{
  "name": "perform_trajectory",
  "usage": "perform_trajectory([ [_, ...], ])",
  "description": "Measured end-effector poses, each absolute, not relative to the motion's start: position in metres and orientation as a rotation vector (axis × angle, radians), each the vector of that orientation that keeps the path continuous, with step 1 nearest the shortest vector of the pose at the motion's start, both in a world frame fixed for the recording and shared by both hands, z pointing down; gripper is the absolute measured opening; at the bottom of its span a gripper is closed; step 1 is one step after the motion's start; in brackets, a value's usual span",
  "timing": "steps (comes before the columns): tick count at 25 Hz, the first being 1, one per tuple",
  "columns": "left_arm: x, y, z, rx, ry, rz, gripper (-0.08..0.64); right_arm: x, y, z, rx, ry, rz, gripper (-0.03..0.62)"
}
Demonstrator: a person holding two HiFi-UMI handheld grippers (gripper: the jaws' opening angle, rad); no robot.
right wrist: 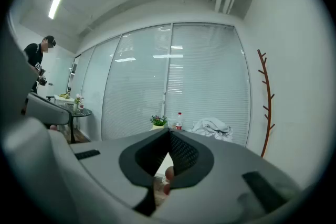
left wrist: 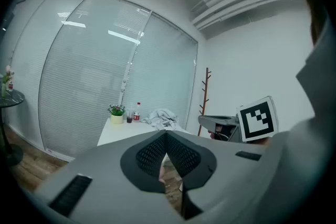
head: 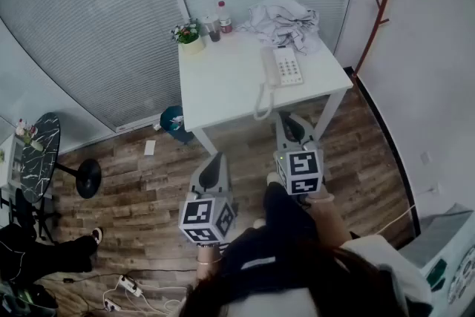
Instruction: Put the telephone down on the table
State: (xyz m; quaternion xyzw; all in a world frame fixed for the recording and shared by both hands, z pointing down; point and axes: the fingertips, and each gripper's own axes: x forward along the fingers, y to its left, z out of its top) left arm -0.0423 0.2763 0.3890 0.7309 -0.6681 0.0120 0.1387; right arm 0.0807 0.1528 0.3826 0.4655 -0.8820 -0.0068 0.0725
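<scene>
Closest in, the left gripper (head: pixel 215 159) and the right gripper (head: pixel 288 119) were held out roughly level in front of the standing person. Each had its jaws pressed together on nothing, and both were well short of the white table (head: pixel 223 89). Beyond them, the white telephone (head: pixel 288 64) already lay flat on the table's right side, with its handset (head: pixel 268 67) along the left of the keypad and its curly cord (head: pixel 261 106) drooping over the near edge. It looked light, stiff and smooth, likely to slip in hard jaws. The handset's narrow middle seemed the best hold, though the cord might drag the base. Farther back stood a potted plant (head: pixel 188 37), a dark drinking glass (head: pixel 214 30), a red-capped bottle (head: pixel 224 17) and a crumpled white cloth (head: pixel 286 20), the cloth just behind the telephone. Window blinds (head: pixel 96 18) and a wall coat rack (head: pixel 380 4) lay beyond.
</scene>
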Motion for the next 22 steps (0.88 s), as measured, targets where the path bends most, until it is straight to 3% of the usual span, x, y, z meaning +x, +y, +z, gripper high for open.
perform_trajectory([
  [22,-0.051,0.159,0.386,2.16,-1.867,0.087,-0.002,0.061,0.047,0.397,1.349,-2.612,0.019,0.002],
])
